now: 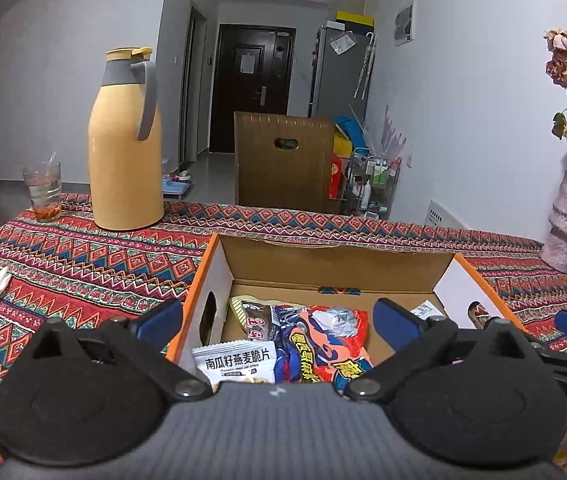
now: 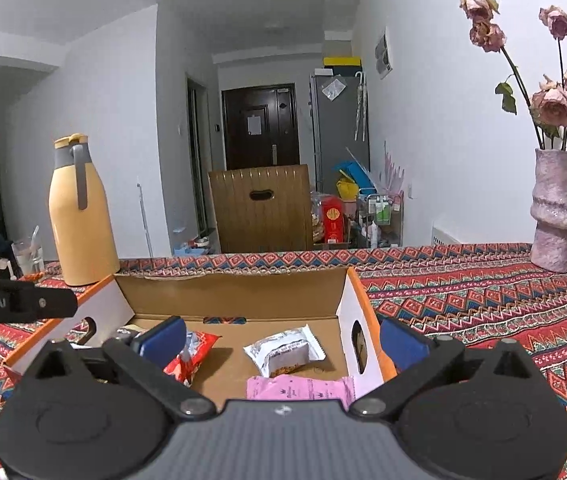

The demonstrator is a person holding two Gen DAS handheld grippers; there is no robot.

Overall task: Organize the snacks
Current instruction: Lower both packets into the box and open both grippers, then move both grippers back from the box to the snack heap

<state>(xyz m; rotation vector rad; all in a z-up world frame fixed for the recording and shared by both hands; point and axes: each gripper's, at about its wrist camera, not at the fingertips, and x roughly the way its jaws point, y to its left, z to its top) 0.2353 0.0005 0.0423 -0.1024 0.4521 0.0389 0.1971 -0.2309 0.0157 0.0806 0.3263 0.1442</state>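
Reading "南瓜籽燕麦脆片" on white packet [image 1: 235, 365], "Robot.AI" on left gripper [image 2: 23, 303]

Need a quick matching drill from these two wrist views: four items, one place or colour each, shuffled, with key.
Items:
1. thermos jug
2. drinking glass
3. vase of dried roses
4. pink packet

Descriptions:
A. inside the cardboard box, nearest the right tool
B. pale pink, far right on the tablecloth
C. yellow with grey handle
D. clear, left of the jug

Pairs: 1-C, 2-D, 3-B, 4-A
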